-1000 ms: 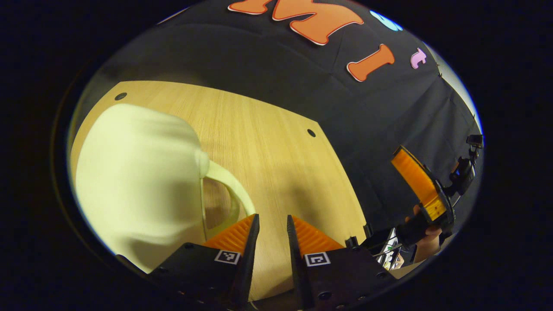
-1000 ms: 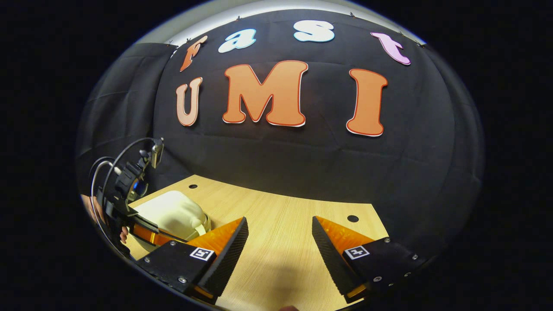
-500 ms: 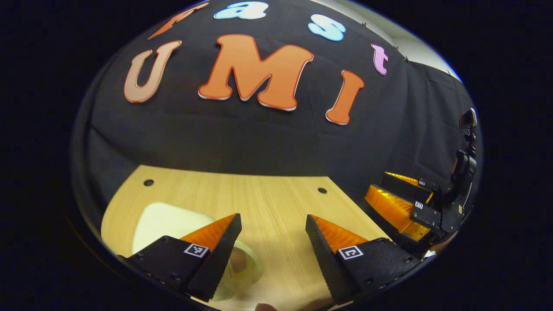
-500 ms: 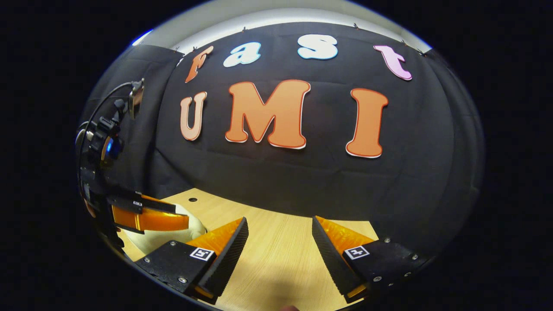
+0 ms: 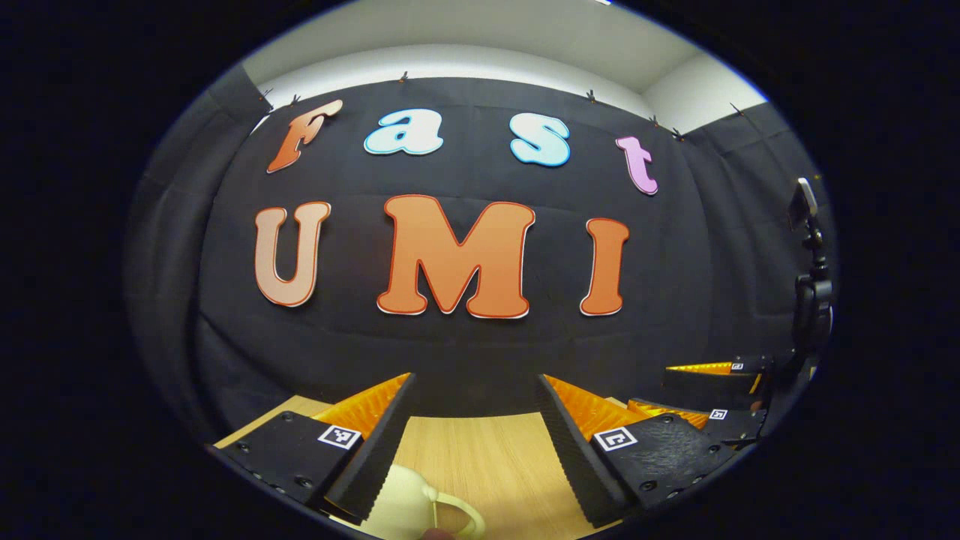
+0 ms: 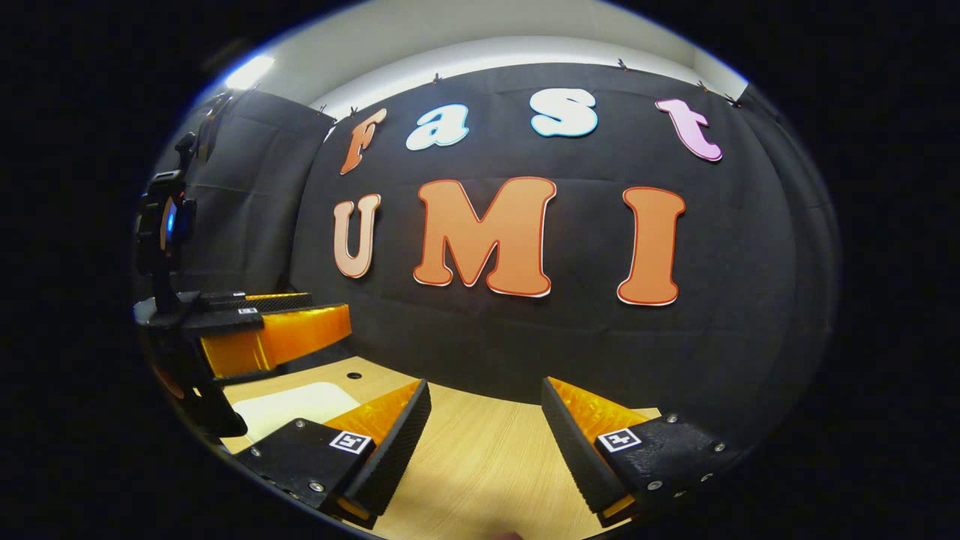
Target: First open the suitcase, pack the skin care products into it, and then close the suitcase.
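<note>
Black cloth hung as the booth's wall takes up most of both views, and a pale wood-grain surface with small dark holes is seen low in each.

The left claw is held raised and level above the surface, its two fingers spread wide with nothing between them. In the left gripper view, a small cream-coloured, smooth-shelled suitcase with a looped handle is seen just below and between these fingers, low at the edge of the picture, lying on the surface. Its shell looks shut, as far as the small visible part allows; no open seam can be made out. In the right gripper view the same suitcase appears as a pale flat patch on the surface, under the left claw, which is seen side-on there.

The right claw is likewise spread and empty, held over bare wood well apart from the suitcase. In the left gripper view it is seen at the far right, at a similar height.

No skin care products can be made out on the visible part of the surface. Two readings are allowed by this: either nothing has been begun, or the packing and closing are finished. Which one holds cannot be told from these pictures alone.
</note>
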### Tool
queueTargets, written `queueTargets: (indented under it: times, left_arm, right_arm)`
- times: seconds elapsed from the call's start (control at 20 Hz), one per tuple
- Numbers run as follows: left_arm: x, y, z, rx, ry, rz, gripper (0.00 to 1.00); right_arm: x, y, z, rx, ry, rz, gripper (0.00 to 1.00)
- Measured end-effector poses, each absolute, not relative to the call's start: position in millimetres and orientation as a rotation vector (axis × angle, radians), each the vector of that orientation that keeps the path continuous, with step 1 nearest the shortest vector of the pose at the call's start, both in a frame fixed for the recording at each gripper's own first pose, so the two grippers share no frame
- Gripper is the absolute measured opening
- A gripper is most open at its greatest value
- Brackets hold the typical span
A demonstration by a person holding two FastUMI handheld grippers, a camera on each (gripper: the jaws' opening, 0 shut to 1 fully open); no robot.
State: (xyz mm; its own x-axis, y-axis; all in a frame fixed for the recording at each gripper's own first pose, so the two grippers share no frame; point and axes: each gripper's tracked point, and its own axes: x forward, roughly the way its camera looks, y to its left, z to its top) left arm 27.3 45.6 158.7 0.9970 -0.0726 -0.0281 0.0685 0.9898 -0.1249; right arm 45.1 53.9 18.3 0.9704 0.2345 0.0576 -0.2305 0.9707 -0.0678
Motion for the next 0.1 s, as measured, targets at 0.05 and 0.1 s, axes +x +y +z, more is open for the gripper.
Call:
queueTargets:
  times: [0.05, 0.1]
  left_arm:
    - [25.9, 43.9, 155.8, -0.114, 0.04, -0.074, 0.94]
    - [24.6, 40.9, 153.2, -0.108, 0.045, -0.073, 0.97]
  right_arm:
    - [44.2, 54.5, 19.4, -0.061, -0.071, 0.236, 0.94]
    - [43.8, 54.7, 19.2, -0.06, -0.073, 0.235, 0.94]
